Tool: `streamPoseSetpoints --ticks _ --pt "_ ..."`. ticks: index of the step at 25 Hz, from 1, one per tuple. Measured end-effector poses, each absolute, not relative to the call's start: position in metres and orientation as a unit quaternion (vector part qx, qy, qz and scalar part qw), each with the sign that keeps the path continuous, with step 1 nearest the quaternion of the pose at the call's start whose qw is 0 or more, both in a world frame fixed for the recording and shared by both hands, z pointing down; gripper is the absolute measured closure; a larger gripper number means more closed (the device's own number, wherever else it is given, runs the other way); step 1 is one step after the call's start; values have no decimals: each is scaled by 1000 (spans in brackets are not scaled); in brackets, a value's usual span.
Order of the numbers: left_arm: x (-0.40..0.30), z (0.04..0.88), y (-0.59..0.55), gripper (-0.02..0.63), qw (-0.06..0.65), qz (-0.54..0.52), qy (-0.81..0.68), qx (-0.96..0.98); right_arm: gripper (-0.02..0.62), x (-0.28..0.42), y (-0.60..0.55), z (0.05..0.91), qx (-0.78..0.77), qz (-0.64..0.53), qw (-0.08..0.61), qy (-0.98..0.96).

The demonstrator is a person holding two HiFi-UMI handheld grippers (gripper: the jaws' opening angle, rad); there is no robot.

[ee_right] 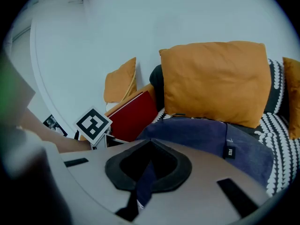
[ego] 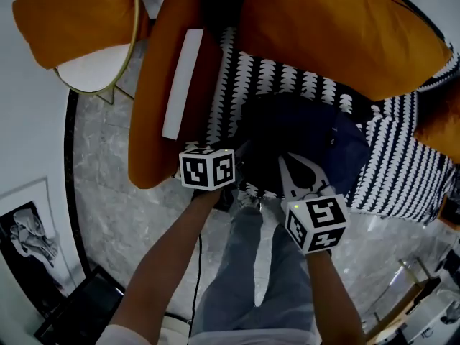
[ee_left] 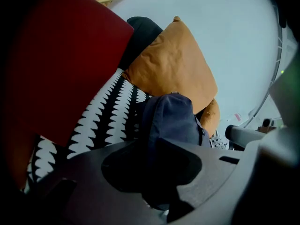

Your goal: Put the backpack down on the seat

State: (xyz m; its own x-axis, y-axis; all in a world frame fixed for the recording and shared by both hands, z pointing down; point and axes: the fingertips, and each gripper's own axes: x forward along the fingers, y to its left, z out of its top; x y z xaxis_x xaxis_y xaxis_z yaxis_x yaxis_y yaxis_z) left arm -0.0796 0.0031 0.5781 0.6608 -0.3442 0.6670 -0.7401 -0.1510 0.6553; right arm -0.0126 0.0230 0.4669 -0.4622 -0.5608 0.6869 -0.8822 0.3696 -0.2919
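Scalloped black-and-white seat [ego: 287,74] fabric lies under a soft navy backpack [ego: 309,139].

The seat [ego: 287,77] has a black and white patterned cover. A dark blue backpack [ego: 309,146] sits on its near part. A big orange cushion [ego: 338,34] leans at the far side, and a second orange cushion [ego: 440,129] lies at the right.

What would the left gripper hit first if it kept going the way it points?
The dark blue backpack, already between the jaws of the left gripper; behind it, probably the orange cushion.
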Motion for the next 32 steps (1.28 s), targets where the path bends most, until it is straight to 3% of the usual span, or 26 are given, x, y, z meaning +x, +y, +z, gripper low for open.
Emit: streamPoseSetpoints --ticks 3,11,25,32 --pt "-83 593 5 515 532 196 -381 730 594 -15 24 477 452 330 246 -792" --pt "-99 599 8 410 491 236 -414 729 594 -19 29 484 443 332 250 -794" --pt "-106 543 16 408 483 219 -422 736 594 -20 28 445 449 321 240 -799" --pt "-82 457 12 408 439 206 -402 777 594 -16 31 392 461 313 242 -794"
